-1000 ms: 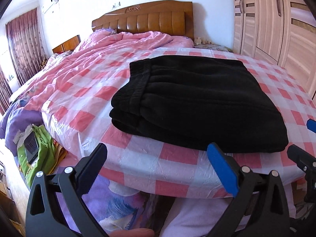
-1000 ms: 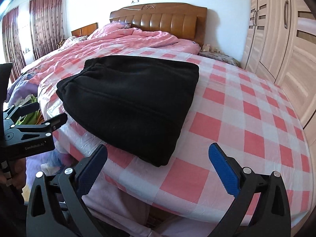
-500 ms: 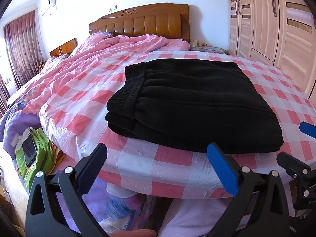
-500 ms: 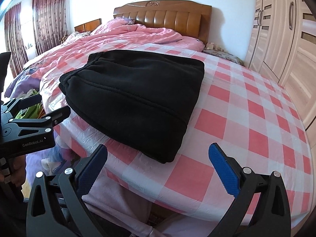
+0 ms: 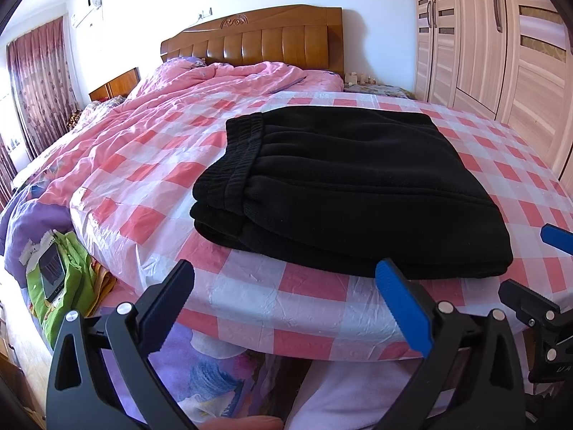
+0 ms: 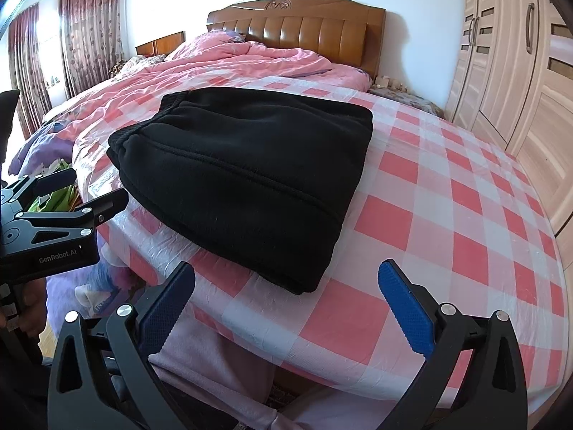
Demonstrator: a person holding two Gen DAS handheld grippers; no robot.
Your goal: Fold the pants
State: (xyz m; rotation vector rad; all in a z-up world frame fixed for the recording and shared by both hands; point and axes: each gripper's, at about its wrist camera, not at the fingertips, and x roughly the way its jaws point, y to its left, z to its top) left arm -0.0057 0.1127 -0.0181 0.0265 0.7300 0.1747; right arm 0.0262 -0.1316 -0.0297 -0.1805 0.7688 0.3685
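Pants (image 5: 343, 186) — black, folded — on checked bed sheet (image 5: 293, 297)

Black pants (image 5: 343, 186), pink-checked sheet (image 5: 150, 179)

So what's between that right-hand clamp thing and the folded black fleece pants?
Only bare pink-and-white checked plastic sheet, as the right wrist view shows. The open right gripper hovers at the bed's edge, apart from the folded black fleece pants.
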